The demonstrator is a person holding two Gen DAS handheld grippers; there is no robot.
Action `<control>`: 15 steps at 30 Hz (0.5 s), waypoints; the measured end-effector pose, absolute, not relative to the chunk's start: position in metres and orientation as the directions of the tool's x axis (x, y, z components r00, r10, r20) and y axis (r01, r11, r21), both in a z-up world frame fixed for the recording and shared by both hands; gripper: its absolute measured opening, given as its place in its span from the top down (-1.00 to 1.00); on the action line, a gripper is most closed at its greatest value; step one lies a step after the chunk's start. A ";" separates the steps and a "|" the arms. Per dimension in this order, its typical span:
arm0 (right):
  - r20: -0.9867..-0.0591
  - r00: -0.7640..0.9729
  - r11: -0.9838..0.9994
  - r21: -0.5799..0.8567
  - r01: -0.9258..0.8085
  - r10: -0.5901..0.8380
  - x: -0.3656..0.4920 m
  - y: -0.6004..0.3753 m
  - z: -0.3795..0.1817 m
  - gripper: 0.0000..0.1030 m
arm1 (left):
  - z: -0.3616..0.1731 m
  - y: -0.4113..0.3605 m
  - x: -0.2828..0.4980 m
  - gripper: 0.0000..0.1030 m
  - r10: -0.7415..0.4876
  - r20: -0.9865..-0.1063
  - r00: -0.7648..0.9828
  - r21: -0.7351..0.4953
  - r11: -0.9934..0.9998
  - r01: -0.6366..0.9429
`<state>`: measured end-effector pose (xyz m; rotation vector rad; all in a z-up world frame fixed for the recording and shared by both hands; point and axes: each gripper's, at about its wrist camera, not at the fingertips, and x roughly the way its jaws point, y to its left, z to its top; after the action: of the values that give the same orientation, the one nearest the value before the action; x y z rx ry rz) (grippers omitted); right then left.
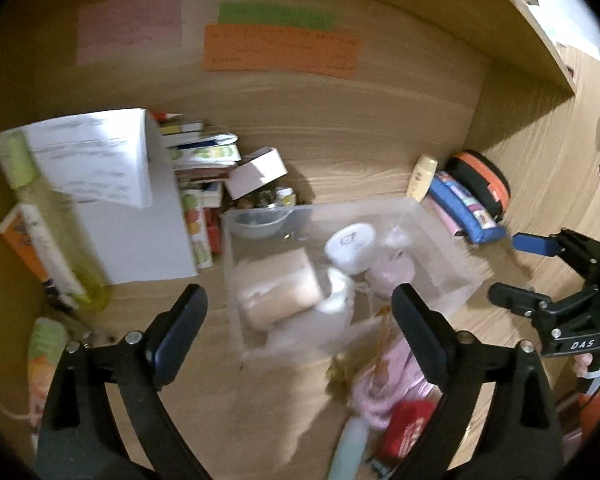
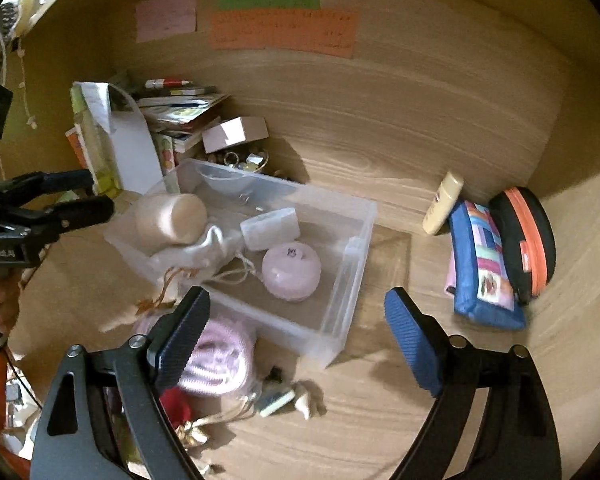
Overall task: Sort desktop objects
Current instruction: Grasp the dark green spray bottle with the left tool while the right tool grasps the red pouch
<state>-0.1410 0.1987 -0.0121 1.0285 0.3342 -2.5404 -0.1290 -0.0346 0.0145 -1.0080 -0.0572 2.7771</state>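
A clear plastic box (image 1: 448,248) (image 2: 356,248) stands mid-desk. It holds a beige roll (image 1: 280,292) (image 2: 172,216), a white round tin (image 1: 350,246) (image 2: 270,228), a pink round case (image 2: 291,274) and a white drawstring pouch (image 2: 204,248). My left gripper (image 1: 300,332) is open and empty just in front of the box. My right gripper (image 2: 298,340) is open and empty over the box's near right corner. A pink knitted piece (image 2: 220,356) (image 1: 384,384) and a red item (image 1: 406,428) lie in front of the box.
A blue patterned pouch (image 2: 484,264), a black-and-orange round case (image 2: 528,236) and a cream tube (image 2: 444,204) lie at the right. Books, a white box (image 1: 132,216), a pink box (image 2: 236,132) and a yellow-green bottle (image 1: 52,220) crowd the left. Coloured notes (image 1: 280,52) hang on the back wall.
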 end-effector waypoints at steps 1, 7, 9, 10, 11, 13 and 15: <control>-0.708 -0.658 -0.900 -0.072 0.431 -0.258 -0.137 0.201 -0.015 -0.70 | 0.013 -0.036 -0.123 -0.84 0.177 -0.636 -0.751 -0.088 -0.984 -0.157; -0.724 -0.622 -0.899 -0.008 0.439 -0.298 -0.109 0.208 -0.038 -0.70 | -0.009 -0.038 -0.095 -0.84 0.150 -0.682 -0.716 -0.075 -0.988 -0.137; -0.728 -0.608 -0.897 0.021 0.441 -0.316 -0.101 0.210 -0.045 -0.70 | -0.019 -0.038 -0.085 -0.84 0.144 -0.701 -0.699 -0.076 -0.989 -0.127; -0.729 -0.605 -0.897 0.029 0.440 -0.320 -0.095 0.212 -0.049 -0.70 | -0.024 -0.036 -0.080 -0.84 0.141 -0.709 -0.691 -0.078 -0.989 -0.123; -0.727 -0.606 -0.898 0.032 0.439 -0.322 -0.090 0.212 -0.052 -0.70 | -0.028 -0.035 -0.074 -0.84 0.139 -0.717 -0.683 -0.078 -0.990 -0.120; -0.725 -0.609 -0.899 0.033 0.437 -0.323 -0.080 0.216 -0.059 -0.70 | -0.034 -0.029 -0.062 -0.84 0.140 -0.725 -0.675 -0.079 -0.989 -0.121; -0.731 -0.602 -0.898 0.034 0.438 -0.322 -0.074 0.219 -0.064 -0.70 | -0.039 -0.021 -0.052 -0.84 0.155 -0.731 -0.665 -0.084 -0.987 -0.137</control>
<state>-0.0740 0.2191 -0.0644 1.0878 0.2067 -2.4761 -0.0522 -0.0208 -0.0389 -1.2010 -0.0327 2.7285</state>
